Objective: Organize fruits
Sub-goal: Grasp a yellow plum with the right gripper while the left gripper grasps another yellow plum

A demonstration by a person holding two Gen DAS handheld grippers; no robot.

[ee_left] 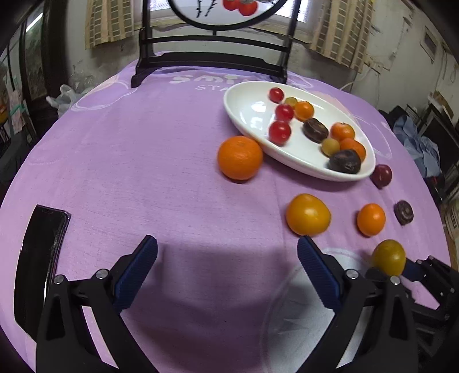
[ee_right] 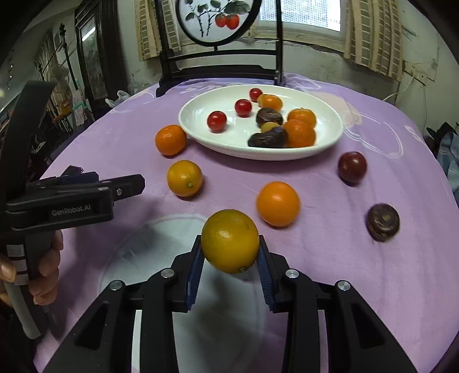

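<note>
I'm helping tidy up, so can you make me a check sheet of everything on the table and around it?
Surface: round table with purple cloth, lightly wrinkled.
Job's things: white plate holding small tomatoes, oranges and dark fruits; five loose fruits on the cloth, including a mandarin touching the plate's rim.
Clutter: black phone at the left edge.
Tongs: left tongs open, empty; right tongs shut on a yellow-orange fruit.
Cables: white cord on the wall.
Surroundings: framed fruit painting, curtains, window.

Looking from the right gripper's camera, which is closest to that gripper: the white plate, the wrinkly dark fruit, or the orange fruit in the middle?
1. Orange fruit, just ahead, slightly right.
2. Wrinkly dark fruit, far right.
3. White plate, at the back.
</note>
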